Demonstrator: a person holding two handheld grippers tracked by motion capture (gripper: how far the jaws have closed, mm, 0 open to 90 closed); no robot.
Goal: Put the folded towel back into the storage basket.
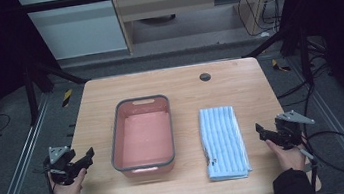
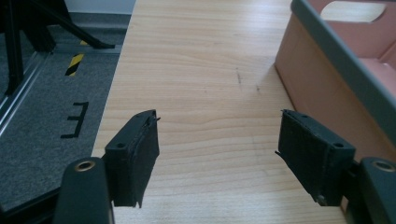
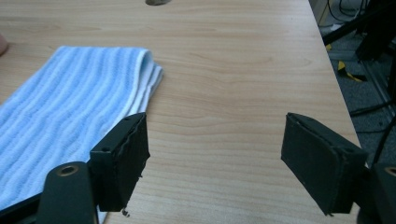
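A pink tub with a grey rim [image 1: 137, 103] stands empty in the middle of the wooden table [image 1: 185, 95]. To its right lies a folded blue-and-white striped towel [image 1: 222, 141]. My left gripper [image 1: 86, 157] hovers open at the table's left edge, its jaws wide apart over bare wood, with the tub's wall [image 2: 317, 79] to their right. My right gripper [image 1: 262, 132] stands open near the right edge. In the right gripper view the towel [image 3: 70, 121] lies just left of the gripper [image 3: 215, 154], untouched. Nothing sits between either pair of jaws.
A round dark grommet [image 1: 204, 77] sits in the table's far side. Black frame legs and yellow-black floor tape [image 1: 66, 97] flank the table. A cable [image 1: 341, 153] loops on the floor at the right. Bare wood lies around the tub and towel.
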